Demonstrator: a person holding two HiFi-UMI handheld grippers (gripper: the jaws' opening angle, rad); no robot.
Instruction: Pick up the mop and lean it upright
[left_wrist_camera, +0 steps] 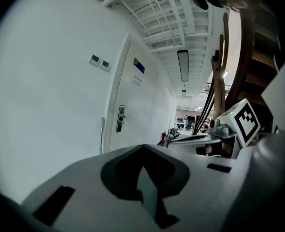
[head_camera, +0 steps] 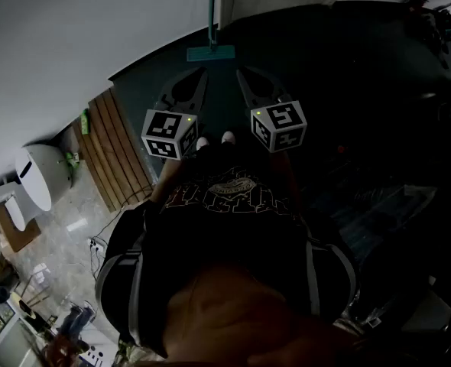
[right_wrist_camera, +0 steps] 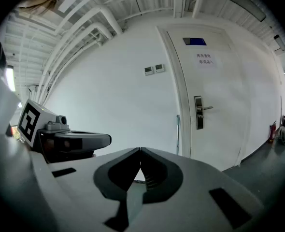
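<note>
The mop stands upright against the white wall beside a door. In the head view its teal handle (head_camera: 212,6) rises from the flat teal mop head (head_camera: 210,53) on the dark floor. The same handle shows as a thin pole in the left gripper view (left_wrist_camera: 102,134) and in the right gripper view (right_wrist_camera: 178,133). My left gripper (head_camera: 199,75) and right gripper (head_camera: 244,73) hang side by side in front of me, short of the mop head and apart from it. Both point at the wall with jaws shut and nothing between them (left_wrist_camera: 143,145) (right_wrist_camera: 140,149).
A white door (right_wrist_camera: 210,95) with a lever handle is just right of the mop. Wooden slats (head_camera: 115,151) and a white appliance (head_camera: 38,176) lie at the left. Dark furniture and clutter (head_camera: 432,21) fill the right side. A corridor (left_wrist_camera: 183,120) runs on beyond.
</note>
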